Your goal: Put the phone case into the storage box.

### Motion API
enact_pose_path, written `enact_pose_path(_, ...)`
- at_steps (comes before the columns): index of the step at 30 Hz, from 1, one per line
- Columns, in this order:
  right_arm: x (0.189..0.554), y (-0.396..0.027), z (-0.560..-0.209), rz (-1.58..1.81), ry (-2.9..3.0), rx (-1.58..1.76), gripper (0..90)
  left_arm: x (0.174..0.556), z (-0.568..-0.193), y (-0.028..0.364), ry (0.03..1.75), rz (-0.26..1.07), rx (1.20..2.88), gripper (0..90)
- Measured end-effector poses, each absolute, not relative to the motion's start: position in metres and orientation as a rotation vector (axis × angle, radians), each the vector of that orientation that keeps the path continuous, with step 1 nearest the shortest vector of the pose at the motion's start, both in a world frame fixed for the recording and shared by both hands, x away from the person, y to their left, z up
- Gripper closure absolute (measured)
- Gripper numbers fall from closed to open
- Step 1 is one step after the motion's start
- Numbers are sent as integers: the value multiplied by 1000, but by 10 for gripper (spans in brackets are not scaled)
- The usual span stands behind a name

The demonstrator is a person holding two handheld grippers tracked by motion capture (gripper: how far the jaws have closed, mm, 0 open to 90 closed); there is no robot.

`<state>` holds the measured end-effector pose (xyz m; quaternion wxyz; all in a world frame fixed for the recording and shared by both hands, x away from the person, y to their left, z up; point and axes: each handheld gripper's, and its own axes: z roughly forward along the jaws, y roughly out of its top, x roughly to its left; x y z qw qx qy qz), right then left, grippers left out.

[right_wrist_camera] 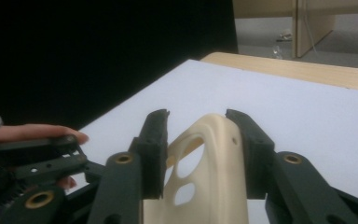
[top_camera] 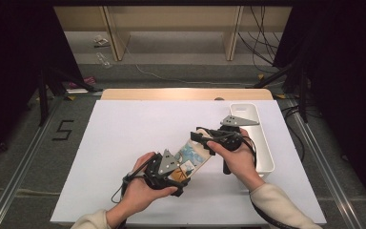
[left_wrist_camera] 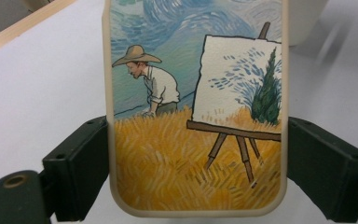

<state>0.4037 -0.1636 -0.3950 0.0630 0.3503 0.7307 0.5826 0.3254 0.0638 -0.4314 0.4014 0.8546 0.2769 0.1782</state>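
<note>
One cream phone case [left_wrist_camera: 196, 116], painted wheatfield scene

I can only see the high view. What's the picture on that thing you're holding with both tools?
Observer: In the left gripper view, the phone case shows a painted man in a straw hat bending in a yellow field, beside an easel.
Child: Is the left tool really squeezing it?
Observer: Yes, the left tool has a jaw pressed against each long side of the case.
Child: And the other end?
Observer: In the right gripper view, the right tool has the cream end with the camera holes between its jaws. I cannot tell if both jaws press on it.
</note>
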Motion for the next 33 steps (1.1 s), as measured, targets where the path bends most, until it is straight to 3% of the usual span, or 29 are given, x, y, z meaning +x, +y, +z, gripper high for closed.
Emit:
enact_pose_path(10,398,-163,-385,1902,2256,1038,789,326,-435,61,680,440,2185,114)
enact_pose_path(21,384,-159,-357,1876,2256,863,800,330,-435,66,703,403,2131,87)
enact_pose_path(33,384,-167,-344,1736,2357,659,798,340,-432,83,741,369,2056,160)
